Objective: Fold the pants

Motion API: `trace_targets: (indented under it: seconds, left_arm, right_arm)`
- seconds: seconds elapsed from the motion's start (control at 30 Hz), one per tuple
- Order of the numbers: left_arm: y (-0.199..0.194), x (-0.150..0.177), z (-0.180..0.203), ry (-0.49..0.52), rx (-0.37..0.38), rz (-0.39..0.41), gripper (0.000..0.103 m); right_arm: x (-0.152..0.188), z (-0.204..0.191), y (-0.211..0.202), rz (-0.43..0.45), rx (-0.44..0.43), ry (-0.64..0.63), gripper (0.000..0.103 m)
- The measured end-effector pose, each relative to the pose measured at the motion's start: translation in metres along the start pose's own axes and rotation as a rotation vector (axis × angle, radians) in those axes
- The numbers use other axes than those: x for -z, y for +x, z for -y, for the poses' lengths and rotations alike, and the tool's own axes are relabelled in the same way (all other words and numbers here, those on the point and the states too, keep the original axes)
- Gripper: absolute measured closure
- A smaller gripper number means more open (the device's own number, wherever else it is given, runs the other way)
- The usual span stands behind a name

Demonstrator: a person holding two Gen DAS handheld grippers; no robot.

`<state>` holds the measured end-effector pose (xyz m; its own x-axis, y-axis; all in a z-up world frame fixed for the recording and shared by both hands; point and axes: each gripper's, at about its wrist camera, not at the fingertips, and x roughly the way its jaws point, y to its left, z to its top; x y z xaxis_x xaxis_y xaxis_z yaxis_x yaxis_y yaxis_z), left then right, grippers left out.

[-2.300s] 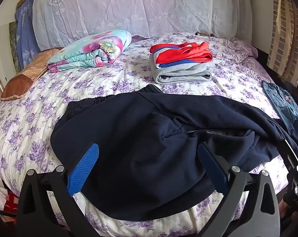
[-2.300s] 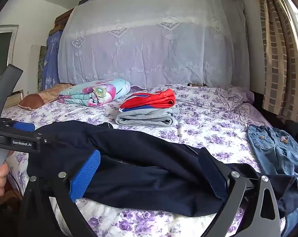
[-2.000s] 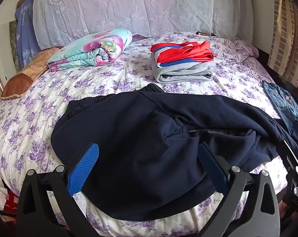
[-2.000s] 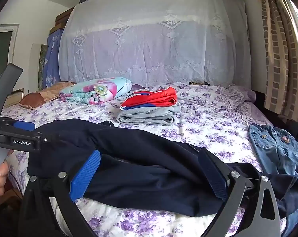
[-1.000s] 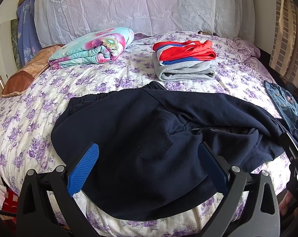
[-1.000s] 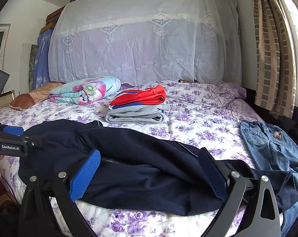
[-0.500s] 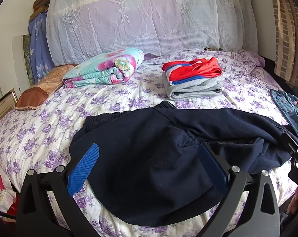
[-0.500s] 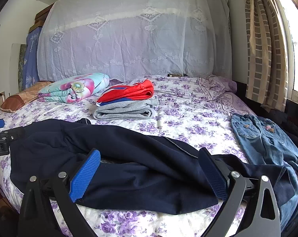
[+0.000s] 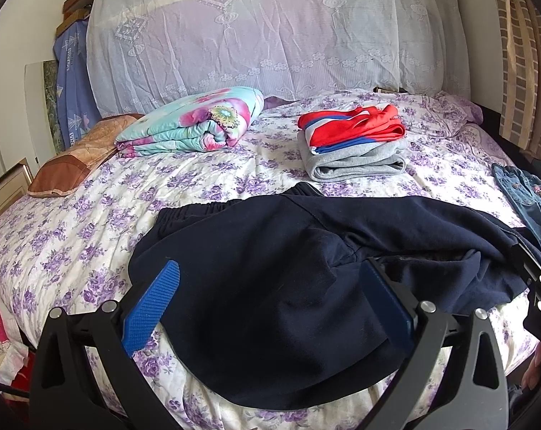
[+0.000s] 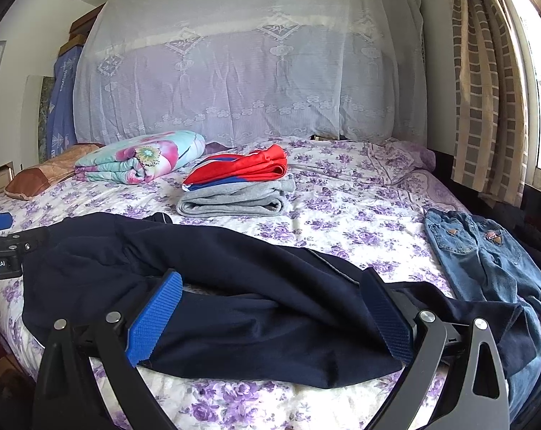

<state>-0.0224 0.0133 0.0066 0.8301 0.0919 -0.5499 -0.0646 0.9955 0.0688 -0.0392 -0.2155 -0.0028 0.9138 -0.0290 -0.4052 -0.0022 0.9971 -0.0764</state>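
Dark navy pants (image 9: 270, 286) lie crumpled across the near edge of the bed, waistband toward the left, legs trailing right; they also show in the right wrist view (image 10: 234, 286). My left gripper (image 9: 270, 304) is open and empty, hovering over the seat of the pants. My right gripper (image 10: 270, 319) is open and empty, over the bunched legs. Part of the left gripper (image 10: 1, 251) shows at the left edge of the right wrist view.
The bed has a purple-flowered sheet (image 9: 91, 215). A folded stack of red and grey clothes (image 9: 352, 147) and a rolled floral quilt (image 9: 195, 125) lie farther back. Blue jeans (image 10: 485, 261) lie at the right edge. A brown pillow (image 9: 73, 161) lies at the left.
Both grippers have drawn back and tilted up from the pants, so more of the headboard shows. The pants have not moved. Both grippers stay open.
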Motion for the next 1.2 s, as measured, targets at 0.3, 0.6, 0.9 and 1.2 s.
trace_targets:
  seconds: [0.3, 0.6, 0.9, 1.2]
  left_arm:
    - [0.003, 0.002, -0.002, -0.004, 0.004, -0.009, 0.005]
    - [0.002, 0.001, -0.003, -0.004, 0.004, -0.008, 0.005]
    - [0.003, 0.002, -0.005, -0.003, 0.000, -0.010, 0.005]
    - [0.052, -0.002, -0.124, -0.191, -0.032, -0.218, 0.005]
  right_arm:
    - [-0.001, -0.004, -0.001, 0.002, -0.013, -0.013, 0.003]
    - [-0.003, -0.004, -0.002, 0.005, -0.018, -0.015, 0.003]
    - [-0.004, -0.009, 0.001, -0.005, -0.025, -0.024, 0.003]
    - [-0.038, -0.015, 0.023, -0.050, -0.229, -0.133, 0.004]
